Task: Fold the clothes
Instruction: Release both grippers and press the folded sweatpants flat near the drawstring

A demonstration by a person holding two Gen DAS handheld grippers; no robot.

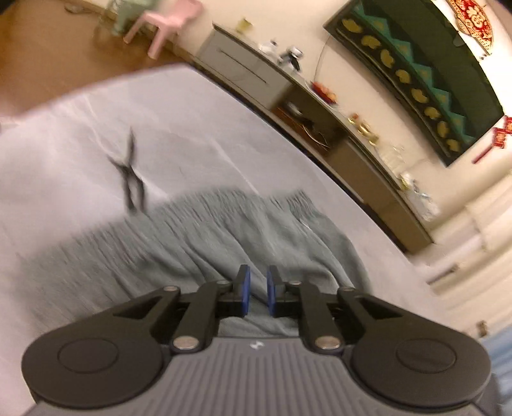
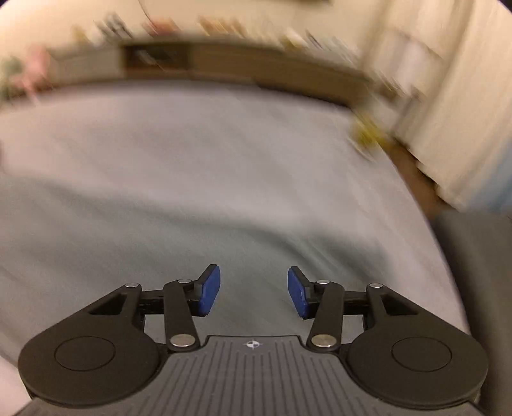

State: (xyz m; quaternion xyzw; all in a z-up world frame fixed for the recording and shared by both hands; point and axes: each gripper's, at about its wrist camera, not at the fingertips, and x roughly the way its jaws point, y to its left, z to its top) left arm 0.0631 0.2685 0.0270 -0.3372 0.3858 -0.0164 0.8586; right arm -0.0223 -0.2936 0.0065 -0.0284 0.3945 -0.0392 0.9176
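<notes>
A grey-green garment with a gathered elastic waistband [image 1: 198, 236] lies on the pale sheet [image 1: 192, 128] in the left wrist view. My left gripper [image 1: 258, 292] hovers over the garment with its blue pads a narrow gap apart; nothing shows between them. In the blurred right wrist view the same grey-green cloth [image 2: 160, 243] spreads below my right gripper [image 2: 253, 291], which is wide open and empty above it.
Black scissors [image 1: 129, 174] lie on the sheet just beyond the waistband. A long low cabinet [image 1: 320, 121] with clutter runs along the wall behind the surface. A pink chair [image 1: 166, 22] stands on the wooden floor. A grey edge [image 2: 473, 272] sits at right.
</notes>
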